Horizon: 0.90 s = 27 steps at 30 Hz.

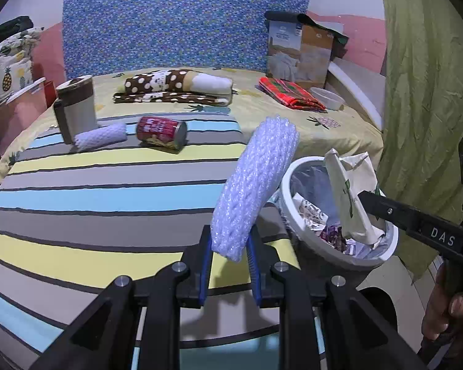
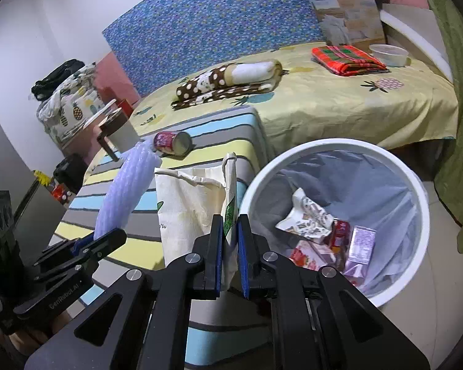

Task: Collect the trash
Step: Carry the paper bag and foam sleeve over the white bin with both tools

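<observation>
Here, mid-carry toward the trash bin (image 2: 333, 151), white-rimmed and lined with a grey bag. Left gripper (image 1: 230, 257) clamped on the lower end of a white foam-net sleeve (image 1: 254, 182), held upright and leaning toward the bin's near rim, not yet over the opening. Right gripper (image 2: 230, 243) pinched tight on a cream paper bag (image 2: 189, 206) with green print; in the left wrist view the bag's body already above the bin's mouth, in the right wrist view just beside the rim. Inside the bin: crumpled wrappers and small cartons (image 2: 327, 234).

Step in hand, judged: delivery of two pieces at once. Next move, judged: each piece brought clear over the opening, then jaws parted; the tall sleeve likely to tip against the rim unless centred first.

Still to collect, left of the bin and farther off on the striped cloth (image 1: 108, 203): a red can (image 1: 161, 132) on its side and a second foam sleeve (image 1: 101, 135), just beside a lidded beige container (image 1: 77, 104).

Beyond the bin: a bed with a yellow pineapple-print sheet (image 2: 339, 101), a rolled dotted blanket (image 1: 176, 88), a folded red cloth (image 1: 291, 94), a white bowl (image 1: 328, 97), a cardboard box (image 1: 302, 51), and a blue patterned headboard (image 1: 169, 24). Right of the bin: a green curtain (image 1: 423, 92).
</observation>
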Available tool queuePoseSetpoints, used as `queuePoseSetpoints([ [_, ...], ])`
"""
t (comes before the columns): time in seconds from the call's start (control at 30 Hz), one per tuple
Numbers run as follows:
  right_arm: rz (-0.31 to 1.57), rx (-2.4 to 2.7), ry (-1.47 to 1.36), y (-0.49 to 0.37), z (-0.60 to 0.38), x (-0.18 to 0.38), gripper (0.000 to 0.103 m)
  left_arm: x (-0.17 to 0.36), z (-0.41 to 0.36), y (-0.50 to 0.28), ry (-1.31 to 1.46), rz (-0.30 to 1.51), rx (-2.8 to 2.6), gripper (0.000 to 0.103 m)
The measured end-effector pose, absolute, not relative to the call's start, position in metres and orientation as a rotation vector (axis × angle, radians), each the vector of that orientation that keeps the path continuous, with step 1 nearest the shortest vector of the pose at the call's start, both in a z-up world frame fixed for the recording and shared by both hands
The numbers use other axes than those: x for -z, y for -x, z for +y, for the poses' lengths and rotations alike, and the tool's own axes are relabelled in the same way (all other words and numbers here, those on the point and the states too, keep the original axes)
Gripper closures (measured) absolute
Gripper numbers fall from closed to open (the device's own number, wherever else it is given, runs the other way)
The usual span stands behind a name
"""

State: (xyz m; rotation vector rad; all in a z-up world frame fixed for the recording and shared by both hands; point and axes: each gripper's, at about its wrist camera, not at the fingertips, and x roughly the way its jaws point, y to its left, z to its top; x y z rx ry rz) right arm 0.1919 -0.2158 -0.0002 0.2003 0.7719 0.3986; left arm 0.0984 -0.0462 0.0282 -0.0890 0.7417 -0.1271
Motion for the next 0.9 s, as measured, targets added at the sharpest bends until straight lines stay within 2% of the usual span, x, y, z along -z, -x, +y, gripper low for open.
queuePoseSetpoints([
  [0.9,0.807,-0.229,-0.231,-0.206,-0.282,0.02,0.092,-0.011,-0.128,-0.143,0.035,0.798,0.303,0.081],
])
